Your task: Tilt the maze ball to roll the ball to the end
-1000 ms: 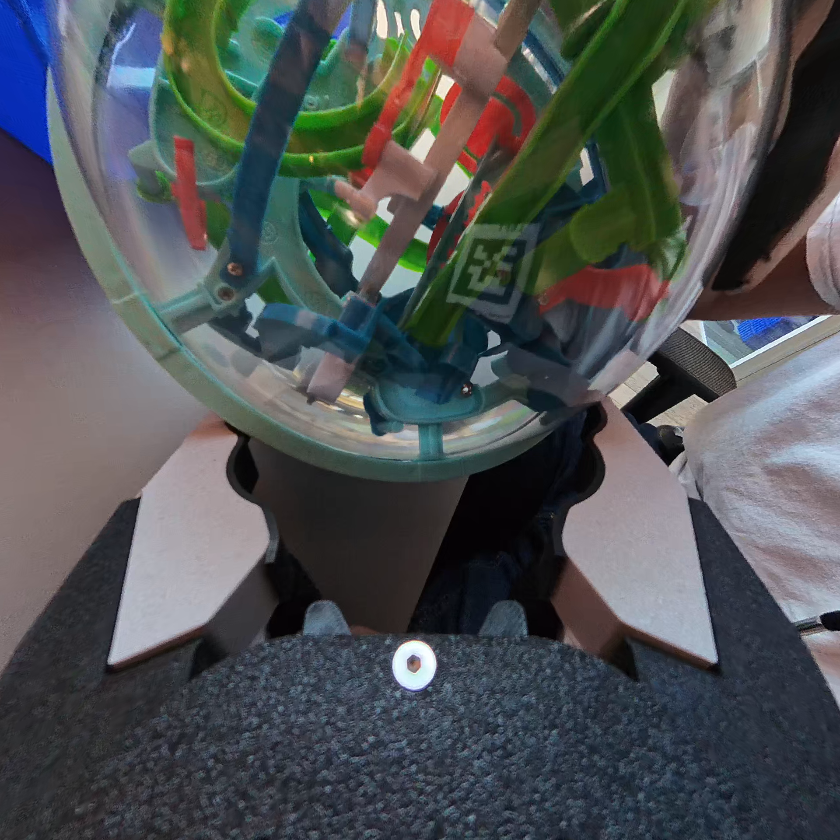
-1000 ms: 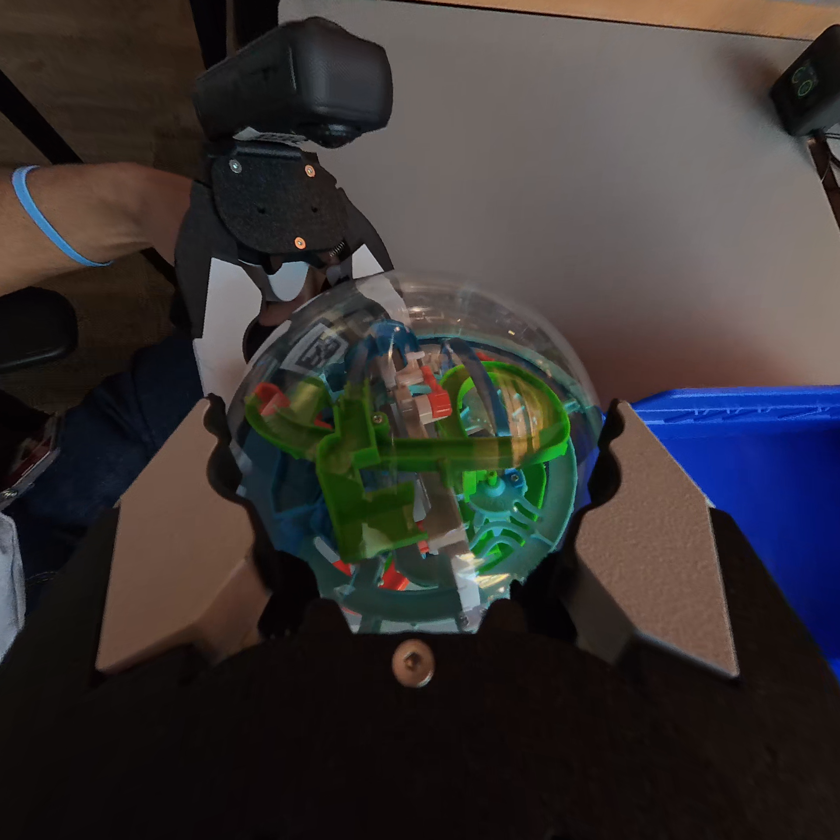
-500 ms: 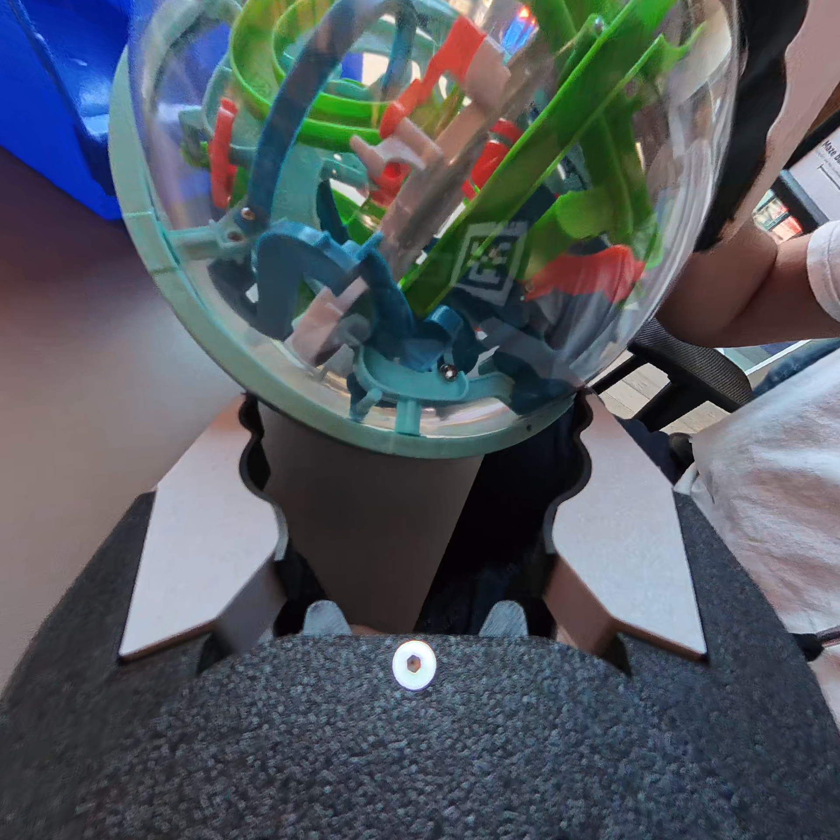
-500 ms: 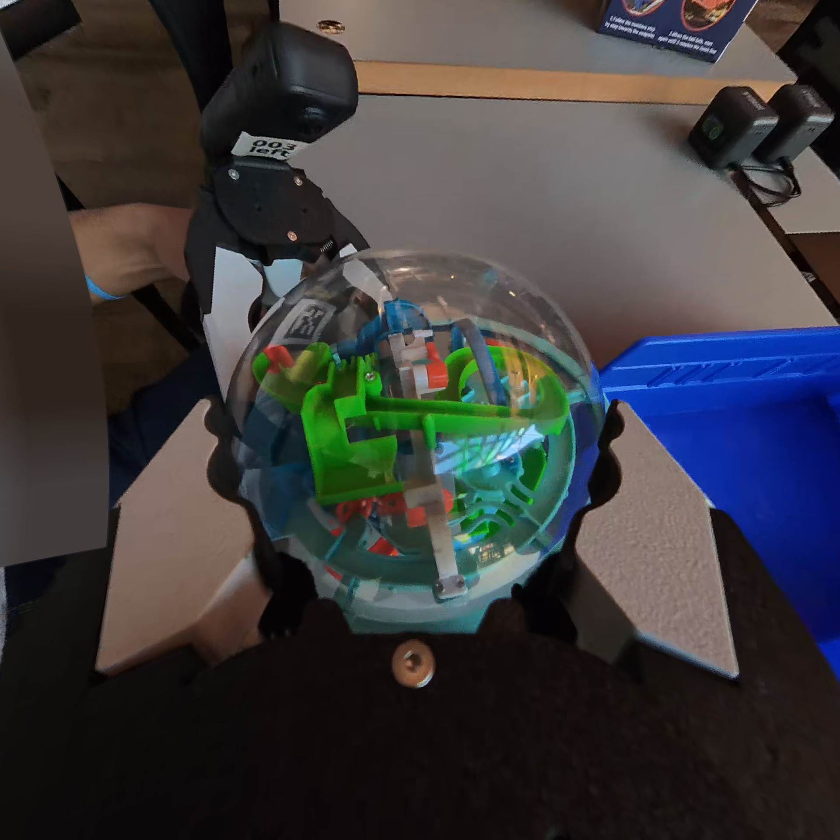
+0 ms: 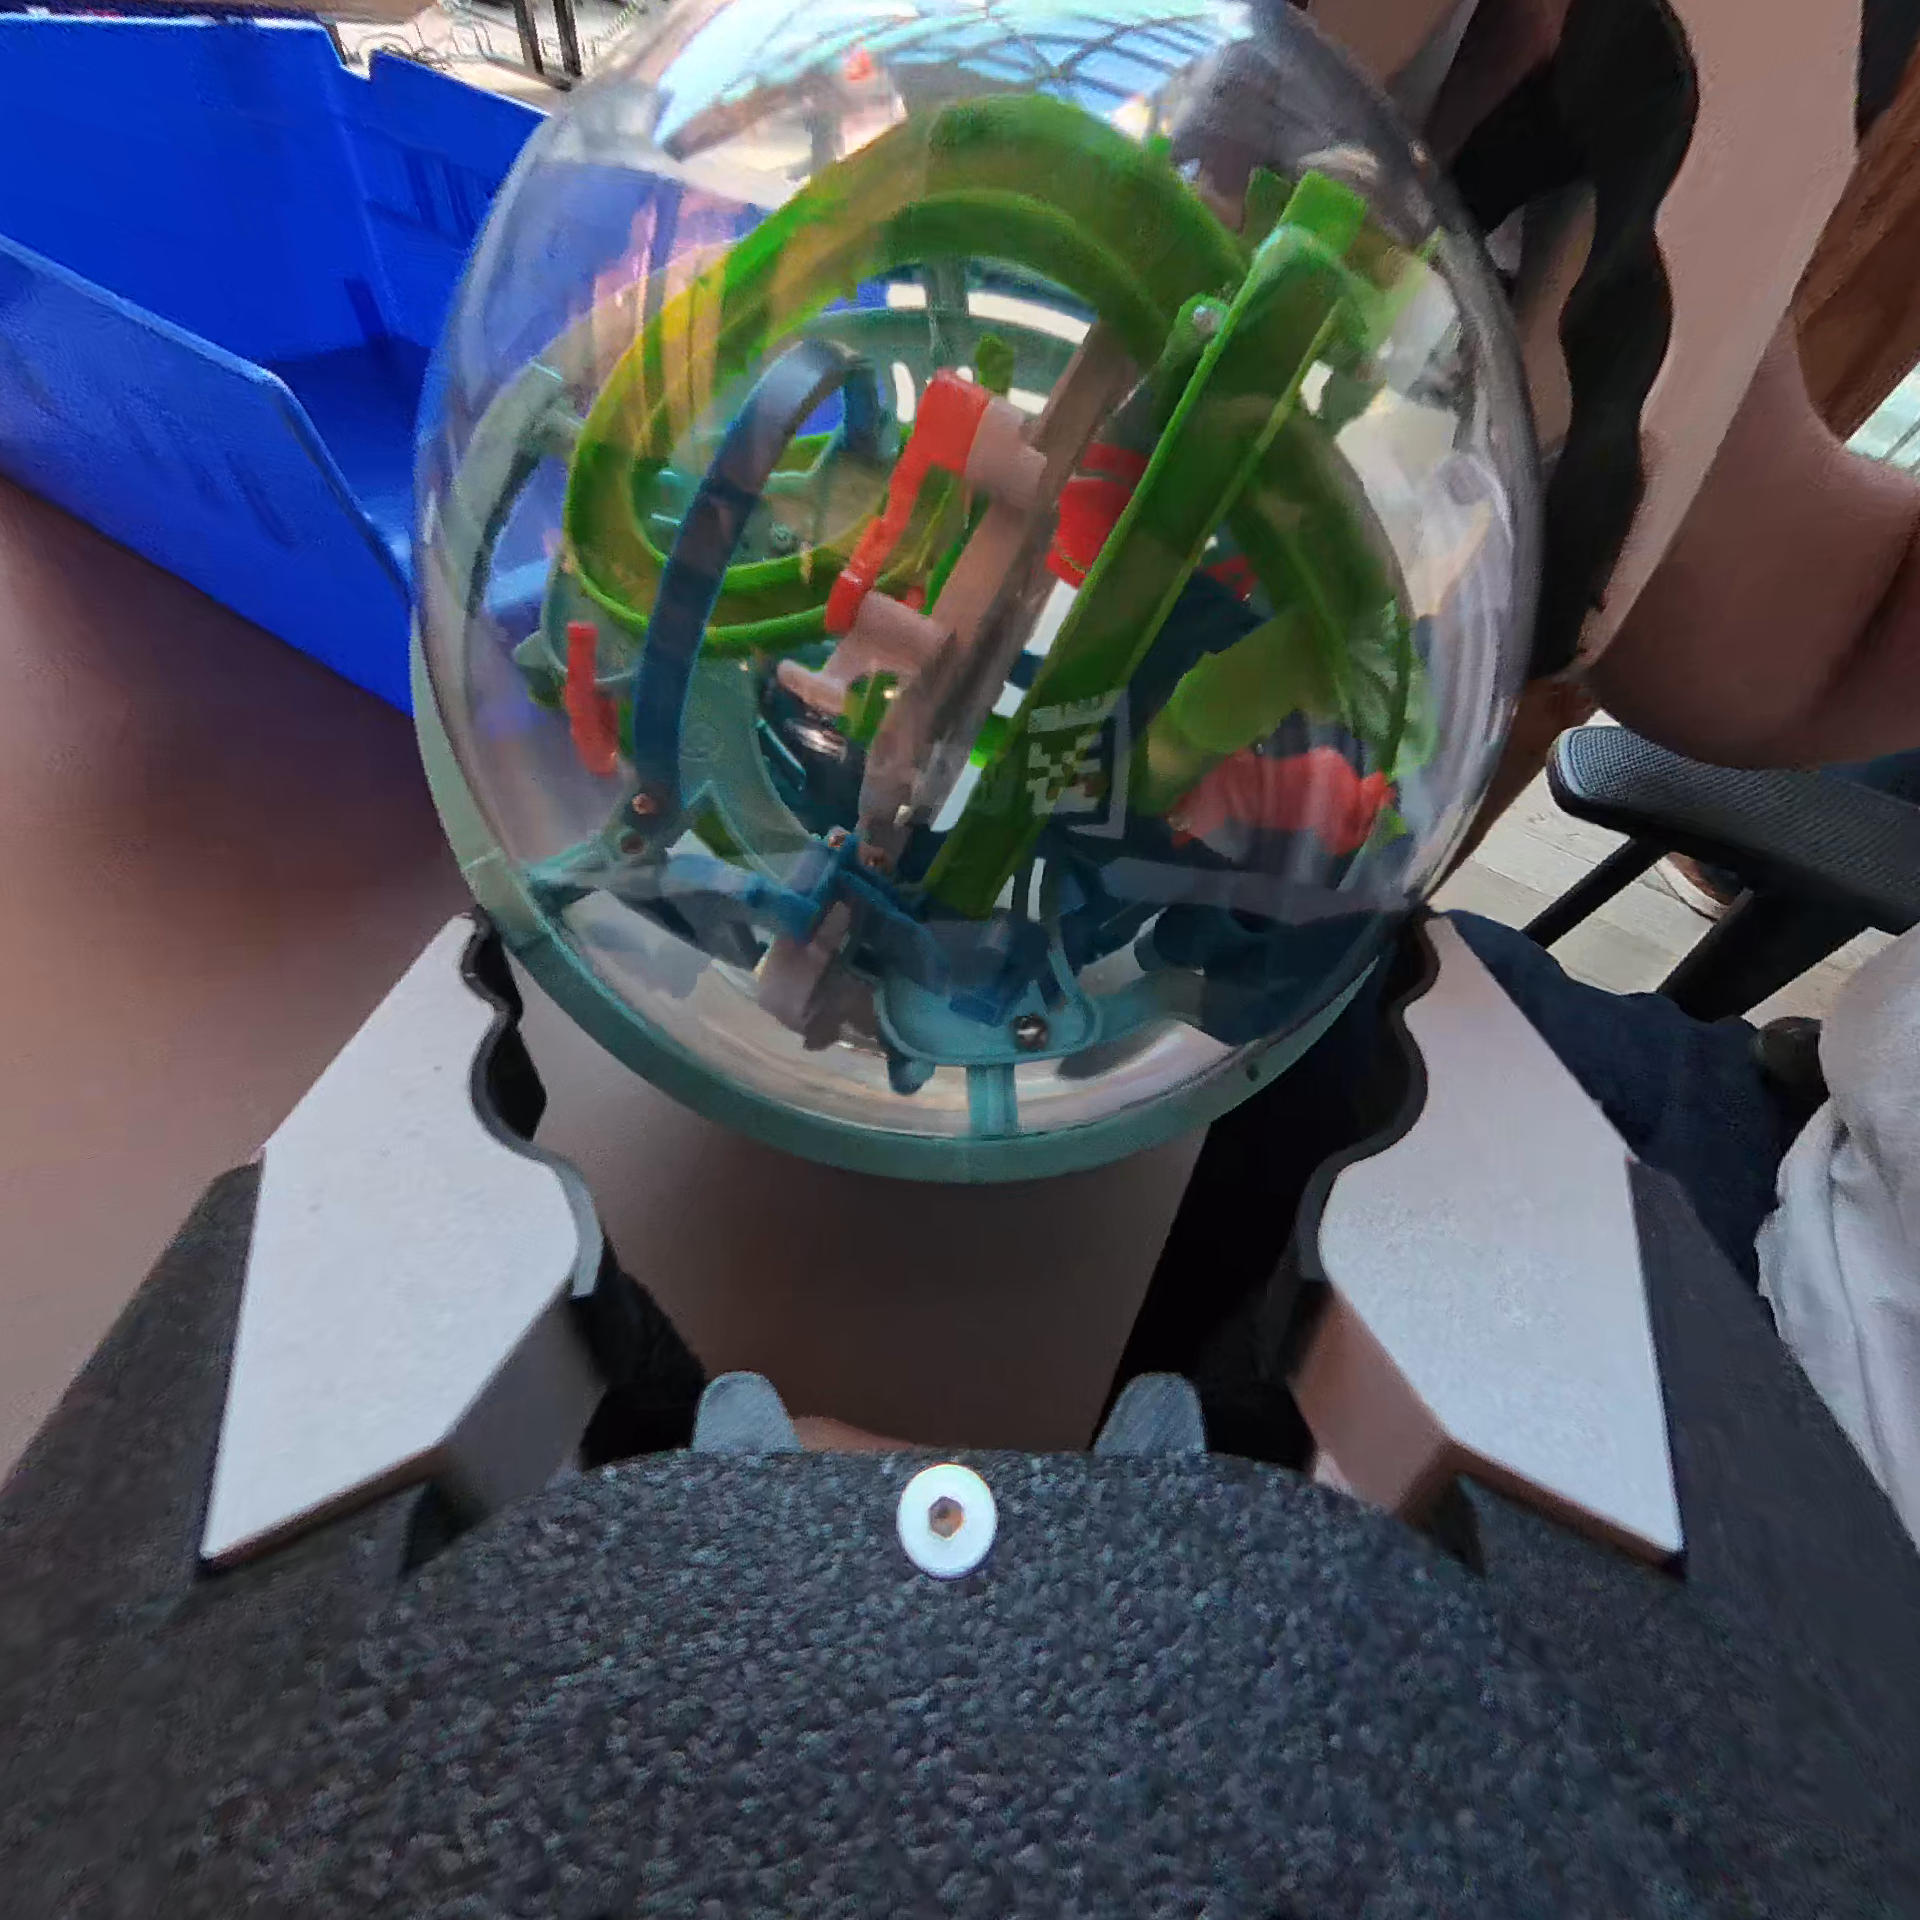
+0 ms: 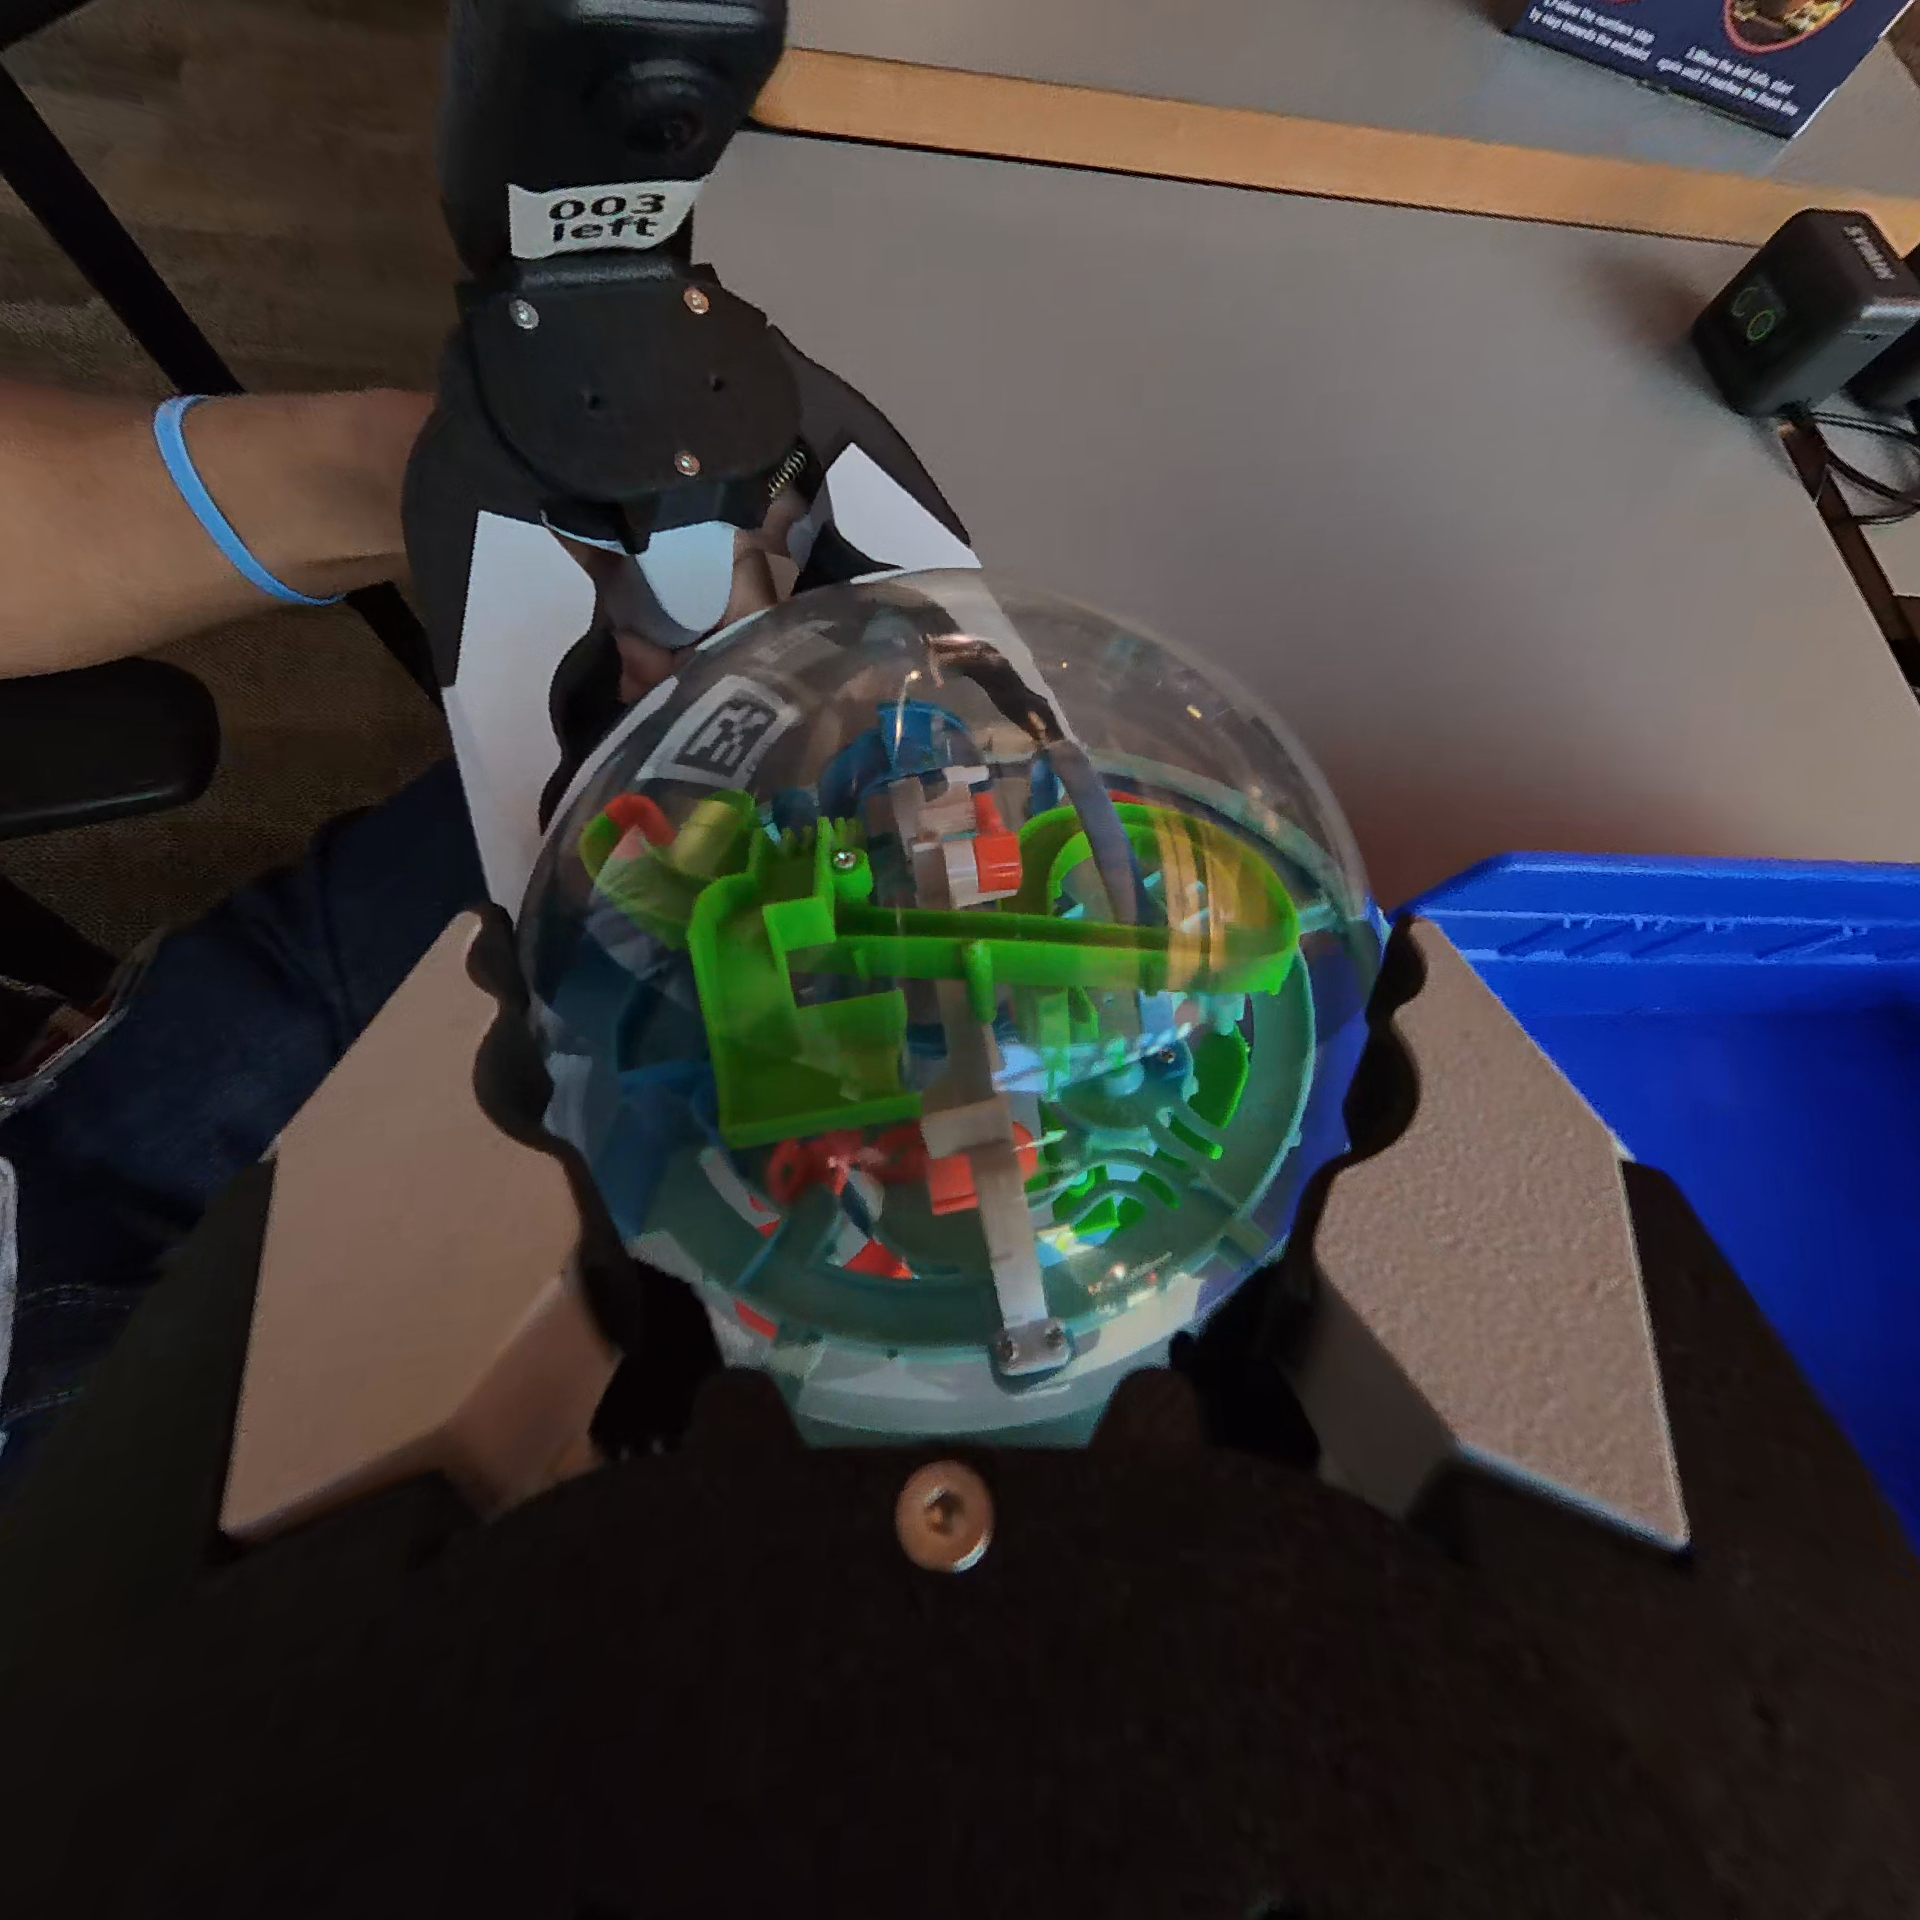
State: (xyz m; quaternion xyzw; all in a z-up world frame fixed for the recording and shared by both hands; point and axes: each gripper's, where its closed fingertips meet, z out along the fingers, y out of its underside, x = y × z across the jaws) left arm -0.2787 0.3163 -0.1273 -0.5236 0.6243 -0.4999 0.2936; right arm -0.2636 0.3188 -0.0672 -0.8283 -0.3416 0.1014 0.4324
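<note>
The maze ball (image 6: 935, 997) is a clear sphere with green, blue, red and teal tracks inside. My right gripper (image 6: 945, 966) is shut on it, one pad pressed against each side. In the left wrist view the maze ball (image 5: 966, 582) stands just beyond my left gripper (image 5: 951, 935). That gripper's fingers are spread wide beside the ball's near lower part and do not press on it. A small steel ball (image 5: 1031, 1029) sits in the teal track at the sphere's bottom. The left gripper (image 6: 727, 623) also shows behind the ball in the right wrist view.
A blue bin (image 6: 1714, 1039) stands right of the ball on the grey table (image 6: 1247, 468); it also shows in the left wrist view (image 5: 208, 312). Small black devices (image 6: 1808, 312) sit at the table's far right. A person's arm (image 6: 208, 499) and a chair armrest (image 5: 1714, 810) are close.
My left gripper's fingers have spread wider and drawn back from the ball. The right gripper has kept its grip and tilted the ball. The steel ball stays in the bottom teal track.
</note>
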